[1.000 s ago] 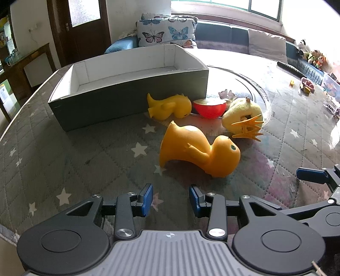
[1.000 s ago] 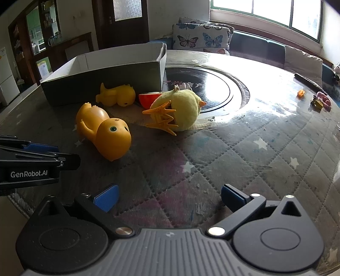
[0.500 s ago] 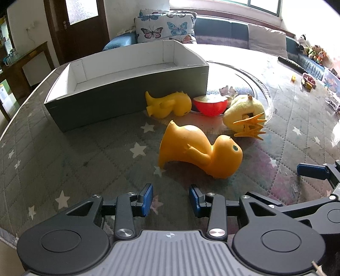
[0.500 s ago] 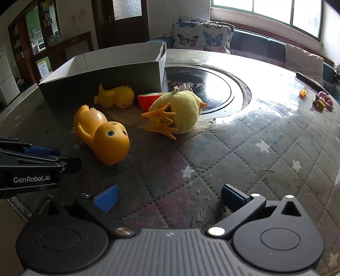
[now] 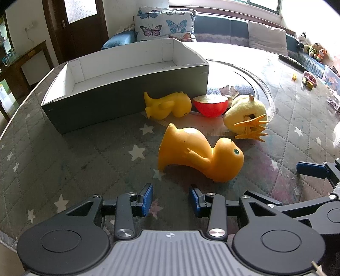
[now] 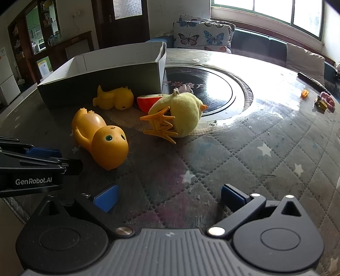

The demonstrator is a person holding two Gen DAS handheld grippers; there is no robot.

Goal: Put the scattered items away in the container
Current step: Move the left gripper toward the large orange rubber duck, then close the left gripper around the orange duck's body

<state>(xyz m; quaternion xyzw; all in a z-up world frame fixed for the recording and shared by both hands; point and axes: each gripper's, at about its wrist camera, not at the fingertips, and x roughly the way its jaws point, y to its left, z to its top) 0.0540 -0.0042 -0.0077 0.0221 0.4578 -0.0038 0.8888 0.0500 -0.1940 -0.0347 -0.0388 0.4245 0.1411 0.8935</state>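
Table [image 5: 63, 161] under star-quilted cover (glass centre), sofa [image 5: 223, 27] behind.

Empty grey box [image 5: 119, 99], 4 toys (toppled) [image 5: 199, 155] beside it

A star-patterned quilted cover [image 5: 89, 152] is spread over the table, with a dark round turntable [image 6: 204, 89] set in its middle. Small trinkets [image 6: 324, 102] and a dark stick-like object [image 5: 291, 61] are seen near the table's far right edge. Butterfly cushions [image 5: 163, 27] are propped on a sofa [image 6: 261, 40] beyond the far edge, under a window [image 6: 274, 12]. A dark door [image 5: 78, 27] is seen behind.
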